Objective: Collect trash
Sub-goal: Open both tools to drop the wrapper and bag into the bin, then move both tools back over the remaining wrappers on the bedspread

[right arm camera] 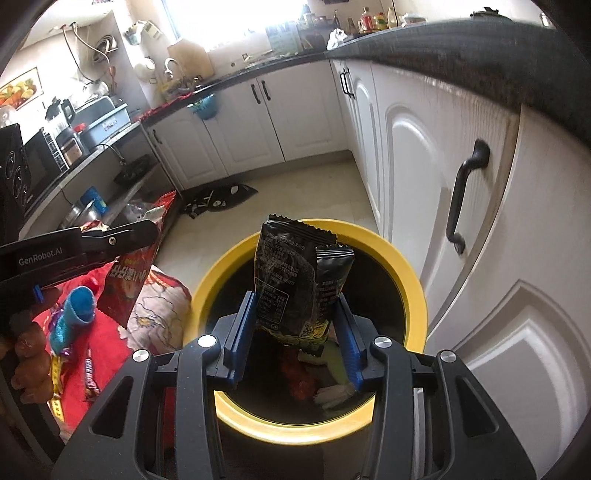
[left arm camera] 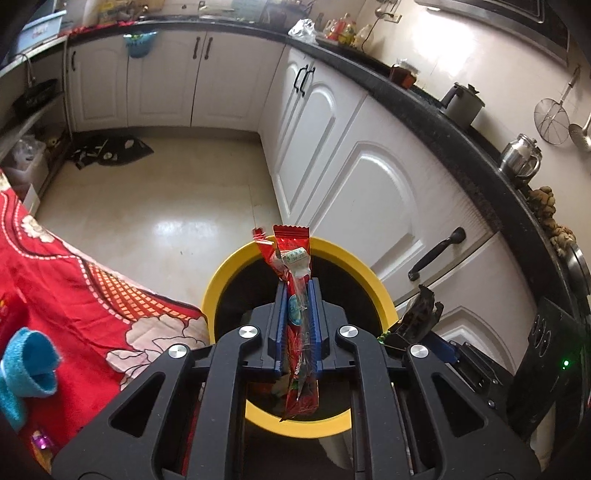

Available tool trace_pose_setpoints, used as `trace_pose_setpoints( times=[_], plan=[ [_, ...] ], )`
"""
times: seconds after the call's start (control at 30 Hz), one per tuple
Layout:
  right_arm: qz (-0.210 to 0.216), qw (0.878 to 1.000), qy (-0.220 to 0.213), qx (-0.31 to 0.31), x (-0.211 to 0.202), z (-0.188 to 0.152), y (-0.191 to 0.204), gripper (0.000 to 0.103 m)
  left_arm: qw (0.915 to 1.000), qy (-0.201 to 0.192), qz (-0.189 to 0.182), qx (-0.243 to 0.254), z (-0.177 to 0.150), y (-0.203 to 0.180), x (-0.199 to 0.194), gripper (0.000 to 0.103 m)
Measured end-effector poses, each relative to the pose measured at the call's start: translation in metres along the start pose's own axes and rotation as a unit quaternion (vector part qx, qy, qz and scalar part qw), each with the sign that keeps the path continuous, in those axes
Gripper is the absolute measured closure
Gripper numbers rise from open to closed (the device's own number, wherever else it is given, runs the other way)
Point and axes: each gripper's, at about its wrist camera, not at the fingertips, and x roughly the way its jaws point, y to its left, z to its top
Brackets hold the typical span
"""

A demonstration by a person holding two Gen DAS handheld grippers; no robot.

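Reading "GenRobot.AI": left gripper (right arm camera: 147, 230)

White cabinets (left arm camera: 229, 77) with dark handles (right arm camera: 463, 195) run under a black countertop (left arm camera: 436, 110) around a pale, glossy tiled floor (left arm camera: 155, 206). Bright daylight pours through a window (right arm camera: 236, 22) above the counter. A dark mat (left arm camera: 110, 149) lies on the floor by the far cabinets.

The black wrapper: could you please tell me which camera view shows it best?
The right wrist view: the black wrapper stands between the right gripper fingers, print legible, over the yellow-rimmed bin. The left wrist view shows only a dark crumpled edge at its right.
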Motion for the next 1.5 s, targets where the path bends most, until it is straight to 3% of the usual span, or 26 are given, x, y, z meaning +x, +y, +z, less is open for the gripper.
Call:
trace_pose_setpoints(
  times=[0.03, 0.07, 0.13, 0.2, 0.27, 0.47, 0.77, 1.5],
  plan=[
    [-0.002, 1.000, 0.002, 0.000, 0.003, -0.001, -0.002, 0.061, 1.0000, 0.002, 0.002, -0.003, 0.000, 0.001, 0.003, 0.090],
    [-0.004, 1.000, 0.005, 0.001, 0.006, -0.001, -0.003, 0.059, 0.9999, 0.004, 0.006, -0.008, 0.000, 0.004, 0.005, 0.076],
    [-0.010, 1.000, 0.007, 0.004, 0.009, -0.002, -0.005, 0.049, 0.9997, 0.006, 0.013, -0.017, -0.001, 0.010, 0.008, 0.061],
    [-0.013, 1.000, 0.008, 0.008, 0.010, -0.003, -0.007, 0.044, 0.9995, 0.005, 0.020, -0.025, -0.001, 0.015, 0.008, 0.055],
    [-0.015, 1.000, 0.010, 0.009, 0.010, -0.003, -0.008, 0.042, 0.9992, 0.001, 0.028, -0.028, -0.002, 0.019, 0.005, 0.041],
    [-0.014, 1.000, 0.003, 0.008, 0.005, -0.002, -0.005, 0.038, 0.9980, -0.023, 0.050, -0.032, -0.003, 0.027, -0.015, 0.011],
    [0.002, 1.000, -0.025, 0.002, -0.021, 0.004, 0.010, 0.030, 0.9947, -0.057, 0.077, -0.039, -0.008, 0.037, -0.050, 0.011],
    [0.062, 0.994, -0.073, -0.049, -0.071, 0.013, 0.076, 0.025, 0.9829, -0.131, 0.114, -0.062, -0.026, 0.070, -0.129, 0.011]
  ],
)
